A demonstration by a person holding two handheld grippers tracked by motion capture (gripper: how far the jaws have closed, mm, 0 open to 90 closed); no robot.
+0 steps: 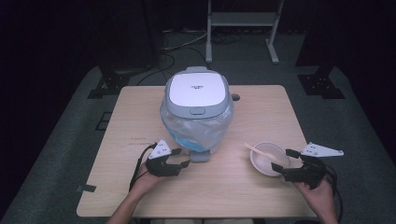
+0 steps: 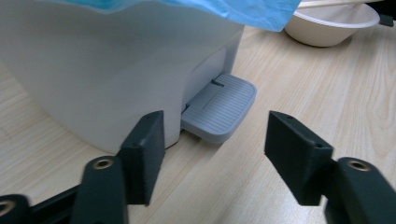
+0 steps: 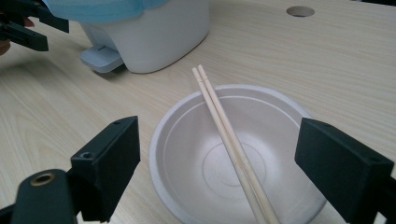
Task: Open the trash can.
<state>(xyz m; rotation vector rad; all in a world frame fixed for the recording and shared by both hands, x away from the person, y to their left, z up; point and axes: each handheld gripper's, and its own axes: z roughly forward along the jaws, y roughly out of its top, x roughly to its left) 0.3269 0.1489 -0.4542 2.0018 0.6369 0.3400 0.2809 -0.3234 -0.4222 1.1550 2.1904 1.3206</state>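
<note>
- Grey pedal (image 2: 219,109) juts from the foot of the white pedal bin (image 1: 197,112), mid-counter (image 1: 140,121), just ahead of the left hand-held gripper (image 1: 181,157) (jaws apart, nothing between them).
- Right hand-held gripper (image 1: 279,162) gapes wide around the near rim of a white bowl (image 3: 233,154), pads not touching.
- Wooden chopsticks (image 3: 229,140) lie across that bowl.

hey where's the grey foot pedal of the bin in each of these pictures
High view: grey foot pedal at the bin's near base, centre.
Left gripper view: centre, just beyond the open jaws.
Right gripper view: upper left.
Shared landmark: white bowl with chopsticks.
</note>
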